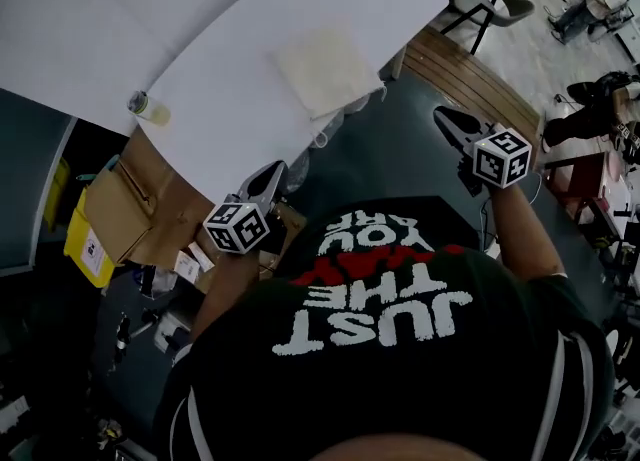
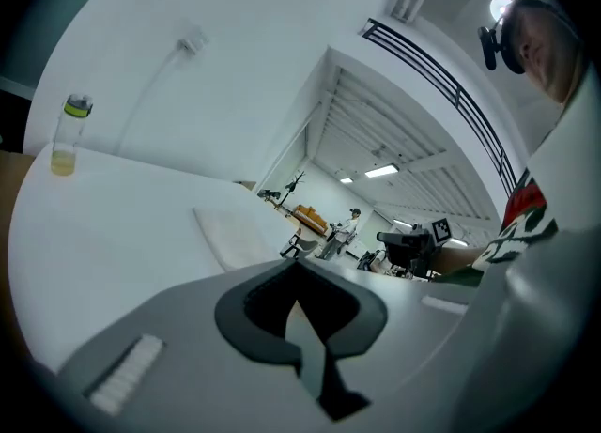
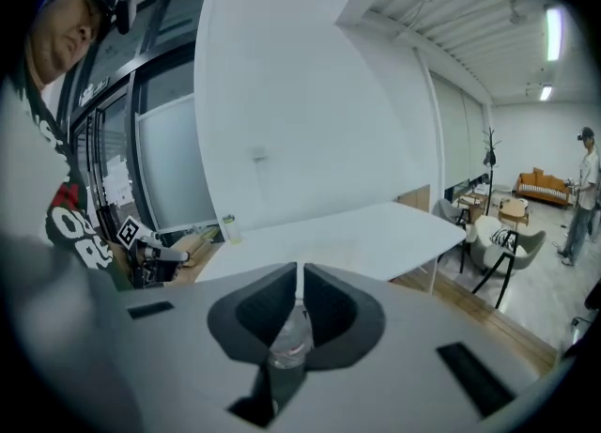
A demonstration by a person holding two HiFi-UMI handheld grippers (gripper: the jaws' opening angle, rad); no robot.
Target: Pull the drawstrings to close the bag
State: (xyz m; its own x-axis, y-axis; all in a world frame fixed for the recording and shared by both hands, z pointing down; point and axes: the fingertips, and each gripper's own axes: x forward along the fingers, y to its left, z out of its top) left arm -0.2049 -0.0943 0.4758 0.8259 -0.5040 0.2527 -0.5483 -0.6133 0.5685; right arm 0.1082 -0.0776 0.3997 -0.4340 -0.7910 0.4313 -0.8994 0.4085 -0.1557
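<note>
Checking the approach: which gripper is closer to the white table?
The left gripper: its jaws almost reach the near edge of the white table; the right gripper hangs farther off, over dark floor.

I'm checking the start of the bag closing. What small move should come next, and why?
Probably move both grippers forward to the bag and open them there: the left gripper and right gripper are shut and short of the bag, which lies flat and untouched on the table.

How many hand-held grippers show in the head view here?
2. The left hand-held gripper is at the white table's near edge, short of the cream bag. The right hand-held gripper is off the table, over the dark floor. None seems hidden.
</note>
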